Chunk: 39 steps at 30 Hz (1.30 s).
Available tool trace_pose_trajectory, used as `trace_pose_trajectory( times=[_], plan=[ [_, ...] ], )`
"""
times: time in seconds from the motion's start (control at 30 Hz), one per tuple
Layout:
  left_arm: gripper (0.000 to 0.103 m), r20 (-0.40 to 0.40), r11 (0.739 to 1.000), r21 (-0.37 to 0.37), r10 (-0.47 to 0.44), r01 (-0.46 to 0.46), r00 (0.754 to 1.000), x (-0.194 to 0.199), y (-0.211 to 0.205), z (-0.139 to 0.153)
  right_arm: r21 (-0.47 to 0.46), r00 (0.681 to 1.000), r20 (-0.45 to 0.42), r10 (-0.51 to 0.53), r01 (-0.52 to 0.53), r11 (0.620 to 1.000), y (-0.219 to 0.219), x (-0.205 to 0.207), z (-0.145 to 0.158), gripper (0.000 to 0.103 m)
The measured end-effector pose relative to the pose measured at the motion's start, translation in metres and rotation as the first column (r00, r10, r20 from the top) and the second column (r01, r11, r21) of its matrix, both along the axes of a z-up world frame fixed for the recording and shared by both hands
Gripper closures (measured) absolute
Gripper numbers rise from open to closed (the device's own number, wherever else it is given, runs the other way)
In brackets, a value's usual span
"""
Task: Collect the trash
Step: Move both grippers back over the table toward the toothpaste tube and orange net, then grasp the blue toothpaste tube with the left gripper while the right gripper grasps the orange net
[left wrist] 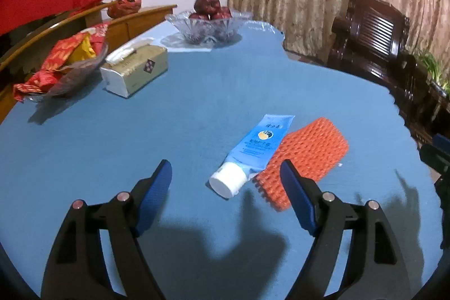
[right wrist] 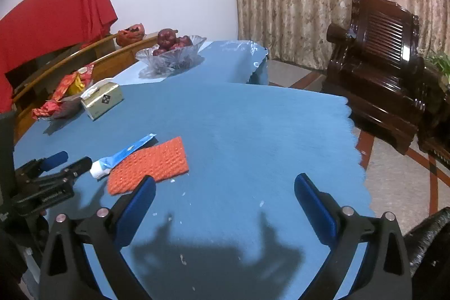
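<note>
Your left gripper (left wrist: 225, 167) hangs nearest the lens, jaws spread wide and holding nothing; just ahead of it the blue tube (left wrist: 251, 150) lies on the blue tablecloth (left wrist: 182, 117), white cap toward you, touching the orange foam net (left wrist: 303, 159) beside it; your right gripper (right wrist: 225, 184) is likewise spread and empty, the net to its left.

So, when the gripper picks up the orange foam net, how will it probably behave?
The orange foam net is open mesh lying flat, so it is probably very light and floppy, and will squash between the pads. One edge touches the blue tube, so lifting it may nudge the tube. It looks unlikely to roll.
</note>
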<state>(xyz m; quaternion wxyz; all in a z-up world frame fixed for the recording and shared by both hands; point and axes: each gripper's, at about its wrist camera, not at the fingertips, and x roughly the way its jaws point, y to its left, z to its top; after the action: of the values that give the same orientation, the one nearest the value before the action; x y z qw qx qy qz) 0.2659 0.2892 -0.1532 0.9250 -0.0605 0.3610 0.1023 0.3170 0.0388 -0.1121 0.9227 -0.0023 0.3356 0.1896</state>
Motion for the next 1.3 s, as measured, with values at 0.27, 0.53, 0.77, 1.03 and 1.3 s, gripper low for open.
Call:
trace_pose_trajectory(
  times=[0.27, 0.53, 0.77, 1.03, 1.3],
  plan=[
    [0.035, -0.055, 0.998, -0.048, -0.053, 0.051, 0.997, 0.019, 0.003, -0.024, -0.023, 1.0, -0.013, 0.013, -0.013, 1.0, 0.018, 0.016, -0.012, 0.006],
    [0.069, -0.081, 0.991, -0.104, -0.088, 0.08, 0.993, 0.027, 0.004, -0.032, -0.037, 0.999, -0.02, 0.025, -0.026, 0.999, 0.029, 0.022, -0.017, 0.006],
    [0.069, -0.065, 0.996, -0.077, -0.049, 0.044, 0.997, 0.012, 0.004, -0.027, -0.046, 0.998, -0.033, 0.057, -0.058, 0.997, 0.048, 0.025, -0.021, 0.006],
    [0.068, -0.08, 0.999, -0.041, 0.024, -0.027, 0.997, -0.015, 0.02, -0.024, -0.054, 0.992, -0.071, 0.105, -0.109, 0.993, 0.076, 0.029, -0.033, 0.006],
    [0.048, -0.11, 0.995, -0.091, 0.023, -0.033, 0.994, -0.006, 0.032, -0.034, -0.065, 0.981, -0.154, 0.119, -0.13, 0.989, 0.095, 0.039, -0.052, 0.01]
  ],
)
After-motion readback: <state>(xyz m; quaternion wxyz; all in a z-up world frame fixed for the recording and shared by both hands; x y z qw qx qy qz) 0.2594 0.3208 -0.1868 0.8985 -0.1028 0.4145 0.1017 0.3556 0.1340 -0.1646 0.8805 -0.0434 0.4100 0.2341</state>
